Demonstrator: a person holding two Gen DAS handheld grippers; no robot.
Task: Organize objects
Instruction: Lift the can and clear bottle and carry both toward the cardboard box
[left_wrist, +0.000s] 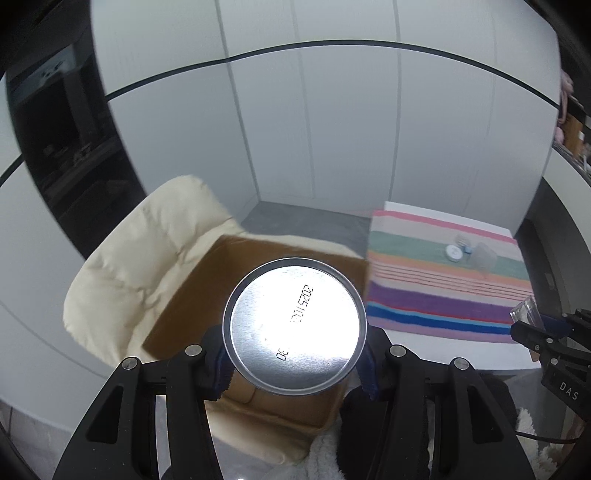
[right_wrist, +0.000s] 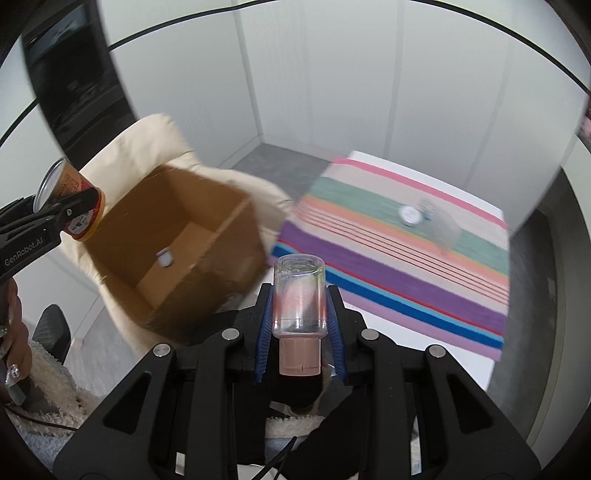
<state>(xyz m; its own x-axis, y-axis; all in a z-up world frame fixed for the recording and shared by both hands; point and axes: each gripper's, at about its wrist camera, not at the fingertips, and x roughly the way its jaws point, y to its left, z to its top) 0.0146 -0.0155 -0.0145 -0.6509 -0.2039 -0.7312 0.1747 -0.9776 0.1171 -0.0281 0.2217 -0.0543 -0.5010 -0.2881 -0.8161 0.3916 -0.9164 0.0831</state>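
Note:
My left gripper (left_wrist: 295, 354) is shut on a tin can (left_wrist: 294, 326), its silver bottom facing the camera, held above an open cardboard box (left_wrist: 207, 291). In the right wrist view the can (right_wrist: 72, 201) shows an orange label, at the box's left edge (right_wrist: 177, 243). My right gripper (right_wrist: 300, 317) is shut on a clear bottle with a pink cap (right_wrist: 299, 299), held to the right of the box. A small white item (right_wrist: 164, 257) lies in the box.
The box sits on a cream cushioned chair (left_wrist: 140, 258). A striped cloth (right_wrist: 406, 251) covers a white table (right_wrist: 480, 373) at the right, with a small round white jar (right_wrist: 409, 215) and a clear item (right_wrist: 445, 230) on it. White wall panels stand behind.

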